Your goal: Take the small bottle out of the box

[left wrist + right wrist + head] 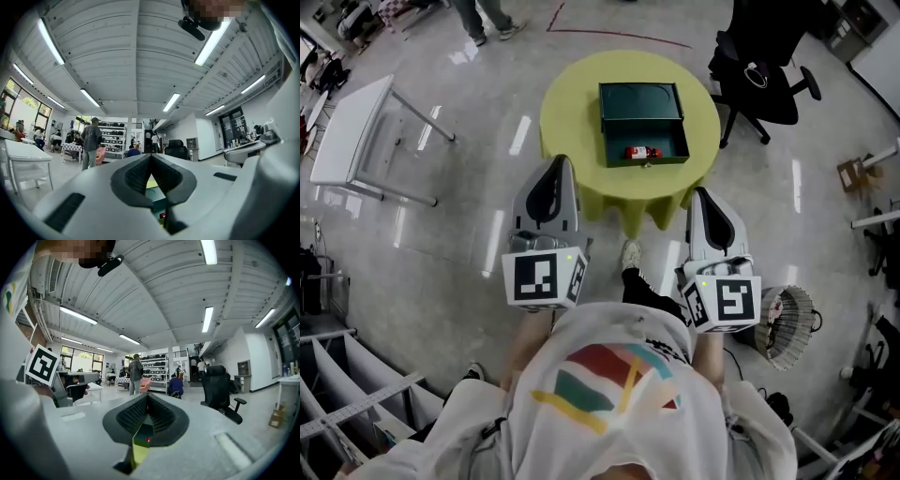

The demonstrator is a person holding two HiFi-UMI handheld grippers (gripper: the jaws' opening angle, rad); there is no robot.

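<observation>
A dark green box (pixel 643 125) lies open on a round yellow-green table (pixel 572 112), its lid folded back. A small red bottle (pixel 641 153) lies on its side inside the box, near the front wall. My left gripper (pixel 560 161) and right gripper (pixel 700 193) are held close to my body, short of the table's near edge, both shut and empty. In the left gripper view the jaws (pixel 150 155) meet at the tips, and a red speck of the bottle (pixel 162 215) shows through the gap below. In the right gripper view the shut jaws (pixel 147 395) frame the bottle (pixel 148 439) and the table (pixel 139 452).
A black office chair (pixel 764 70) stands right of the table. A white folding table (pixel 356 131) is at the left, a wicker basket (pixel 787 323) at my right side, a small cardboard box (pixel 853 173) at far right. A person's legs (pixel 483 23) show at the top.
</observation>
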